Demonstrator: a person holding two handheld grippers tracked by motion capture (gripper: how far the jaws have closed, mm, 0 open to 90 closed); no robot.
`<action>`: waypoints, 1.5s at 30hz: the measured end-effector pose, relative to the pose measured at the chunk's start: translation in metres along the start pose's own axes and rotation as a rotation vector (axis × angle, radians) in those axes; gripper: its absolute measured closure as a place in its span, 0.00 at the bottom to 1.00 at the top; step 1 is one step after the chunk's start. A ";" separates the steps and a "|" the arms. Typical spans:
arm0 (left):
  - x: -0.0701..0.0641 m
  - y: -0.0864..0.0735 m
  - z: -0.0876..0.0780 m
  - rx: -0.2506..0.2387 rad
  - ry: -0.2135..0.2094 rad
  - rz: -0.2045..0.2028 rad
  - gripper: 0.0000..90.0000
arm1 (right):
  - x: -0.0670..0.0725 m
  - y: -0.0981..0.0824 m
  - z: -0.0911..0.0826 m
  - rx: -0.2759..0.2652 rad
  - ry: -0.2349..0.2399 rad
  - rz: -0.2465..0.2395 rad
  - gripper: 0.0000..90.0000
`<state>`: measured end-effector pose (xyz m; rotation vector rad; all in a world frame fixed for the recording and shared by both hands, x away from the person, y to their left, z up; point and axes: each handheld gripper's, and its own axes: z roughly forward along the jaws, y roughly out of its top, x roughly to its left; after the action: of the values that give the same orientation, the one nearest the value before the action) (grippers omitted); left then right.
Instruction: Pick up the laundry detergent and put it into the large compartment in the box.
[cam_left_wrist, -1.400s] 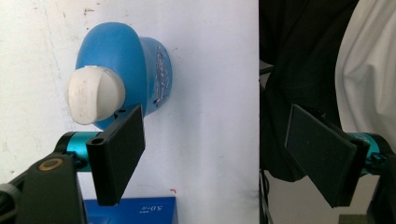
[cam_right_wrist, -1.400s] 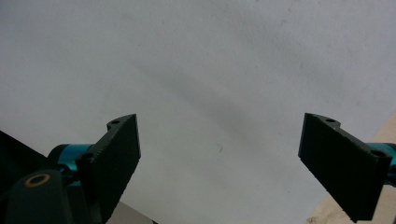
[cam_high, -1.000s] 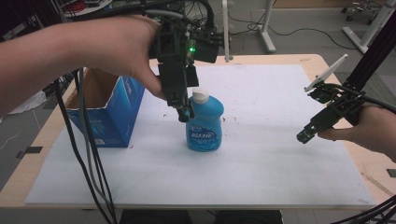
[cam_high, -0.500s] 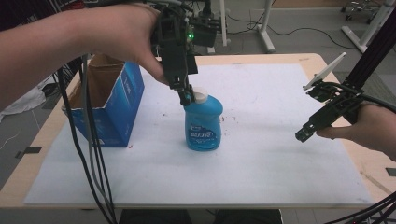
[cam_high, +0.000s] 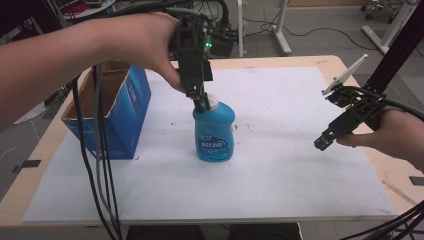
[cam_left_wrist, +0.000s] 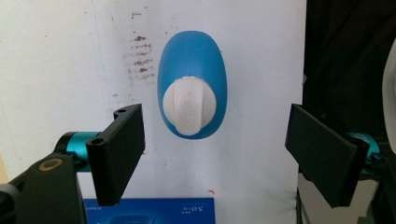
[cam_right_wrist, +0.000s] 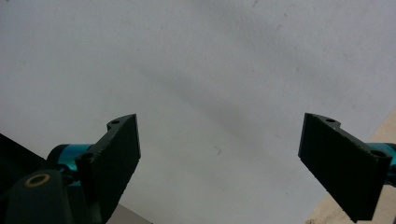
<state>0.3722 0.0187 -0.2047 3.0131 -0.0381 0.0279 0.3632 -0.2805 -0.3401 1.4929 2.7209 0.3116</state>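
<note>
A blue dish soap bottle (cam_high: 214, 131) with a white cap (cam_left_wrist: 189, 106) stands upright near the middle of the desk (cam_high: 280, 175), closer to its far edge, just beside an open blue cardboard box (cam_high: 112, 117) at the left edge. The left gripper (cam_high: 201, 103) hangs straight above the cap, its fingers (cam_left_wrist: 116, 151) released and spread wide, apart from the bottle. The right gripper (cam_high: 322, 143) hovers near the right edge, fingers (cam_right_wrist: 116, 158) likewise spread with nothing between them.

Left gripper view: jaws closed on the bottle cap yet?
No: the left gripper is wide open, its jaws apart on either side of the blue bottle with clear gaps to the white cap.
</note>
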 end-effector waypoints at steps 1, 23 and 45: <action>0.001 0.000 0.001 0.003 0.000 0.000 0.22 | 0.000 0.000 0.000 0.004 0.001 -0.001 0.13; 0.014 0.001 0.037 0.026 -0.020 -0.004 0.22 | -0.001 0.003 0.002 0.001 0.004 -0.003 0.13; 0.018 0.000 0.071 0.052 -0.024 -0.024 0.22 | 0.000 0.002 0.004 -0.006 0.011 -0.008 0.13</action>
<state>0.3915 0.0087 -0.2747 3.0657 -0.0031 -0.0105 0.3654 -0.2790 -0.3433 1.4834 2.7305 0.3282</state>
